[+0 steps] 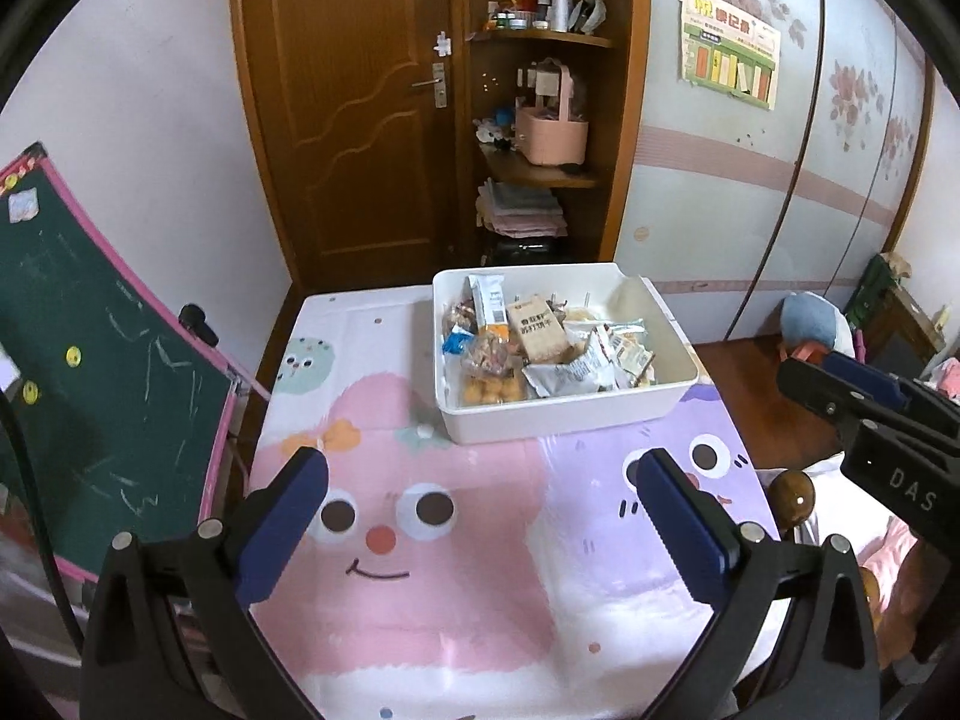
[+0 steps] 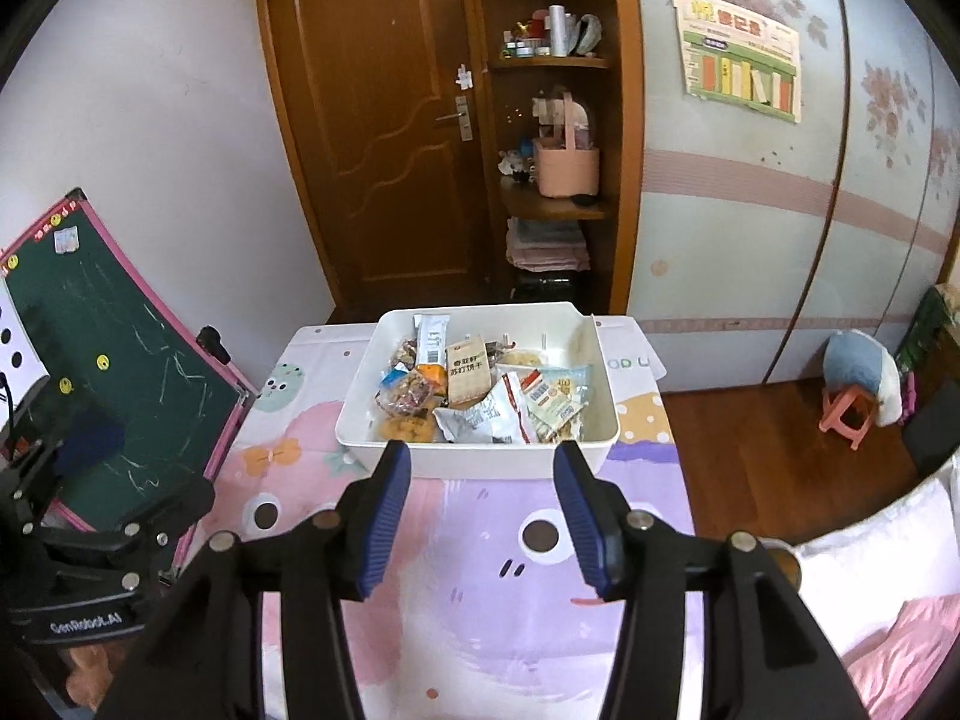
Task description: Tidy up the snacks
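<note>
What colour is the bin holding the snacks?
White; the bin shows best in the right wrist view.

White bin (image 1: pixel 576 420) on cartoon-print table (image 1: pixel 420 600).

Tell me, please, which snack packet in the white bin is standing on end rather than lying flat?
The tall white packet with a barcode, leaning against the far wall of the white bin. The brown cracker packet and the others lie flatter.
</note>
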The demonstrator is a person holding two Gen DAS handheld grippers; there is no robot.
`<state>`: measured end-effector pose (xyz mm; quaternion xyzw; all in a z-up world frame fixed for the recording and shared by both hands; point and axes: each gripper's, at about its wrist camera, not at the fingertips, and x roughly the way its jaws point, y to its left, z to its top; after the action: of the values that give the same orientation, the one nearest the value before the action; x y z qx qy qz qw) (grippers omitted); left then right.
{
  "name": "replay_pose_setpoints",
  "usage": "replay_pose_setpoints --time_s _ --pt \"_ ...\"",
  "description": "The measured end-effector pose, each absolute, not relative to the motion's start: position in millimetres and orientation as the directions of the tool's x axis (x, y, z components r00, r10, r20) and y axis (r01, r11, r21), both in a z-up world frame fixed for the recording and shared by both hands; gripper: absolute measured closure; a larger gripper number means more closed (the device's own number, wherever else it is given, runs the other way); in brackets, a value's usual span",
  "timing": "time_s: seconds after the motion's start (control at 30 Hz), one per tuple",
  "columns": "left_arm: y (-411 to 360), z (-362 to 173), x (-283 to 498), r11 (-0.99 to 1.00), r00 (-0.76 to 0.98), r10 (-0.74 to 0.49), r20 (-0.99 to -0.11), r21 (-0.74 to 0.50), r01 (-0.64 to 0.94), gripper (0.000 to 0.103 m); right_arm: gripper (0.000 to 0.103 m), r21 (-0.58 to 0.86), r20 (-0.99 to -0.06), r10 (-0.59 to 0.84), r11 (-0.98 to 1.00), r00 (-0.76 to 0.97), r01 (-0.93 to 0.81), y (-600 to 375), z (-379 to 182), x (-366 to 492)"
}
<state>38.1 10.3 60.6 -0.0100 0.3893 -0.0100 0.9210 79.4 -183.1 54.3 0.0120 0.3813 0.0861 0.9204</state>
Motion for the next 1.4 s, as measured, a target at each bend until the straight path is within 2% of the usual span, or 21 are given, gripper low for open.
replay_pose_setpoints --time_s 0.17,0.23,0.33,0.47,0.6,1.0,1.4 --pt "11 56 15 1.0 0.704 -0.023 -0.71 -0.024 0.008 0.001 0.04 0.121 -0.688 0.176 0.984 0.705 -0.127 -186 49 56" --pt "11 51 5 1.0 0.704 -0.018 -0.71 -0.029 -0.003 0.001 0.039 0.118 -0.681 0.164 0.986 0.714 -0.114 -186 44 46" --pt "11 36 -5 0.998 0.687 -0.03 -0.726 -0.059 -0.019 0.001 0.039 0.117 -0.685 0.153 0.988 0.713 -0.099 -184 35 31" --pt "9 15 -12 0.998 0.667 -0.006 -0.745 -0.048 -0.045 0.001 0.038 0.169 -0.695 0.181 0.982 0.696 -0.087 -182 17 15" --pt "6 2 -15 0.998 0.643 0.001 -0.766 -0.043 -0.053 0.001 0.038 0.152 -0.727 0.172 0.984 0.664 -0.088 -177 3 11" --pt "10 6 -16 0.994 0.695 0.08 -0.715 0.01 -0.105 0.001 0.038 0.125 -0.738 0.154 0.988 0.657 -0.091 -167 -4 6" --pt "15 1 -11 0.991 0.676 0.09 -0.732 -0.003 -0.136 0.001 0.038 0.101 -0.74 0.145 0.989 0.657 -0.105 -162 -5 7"
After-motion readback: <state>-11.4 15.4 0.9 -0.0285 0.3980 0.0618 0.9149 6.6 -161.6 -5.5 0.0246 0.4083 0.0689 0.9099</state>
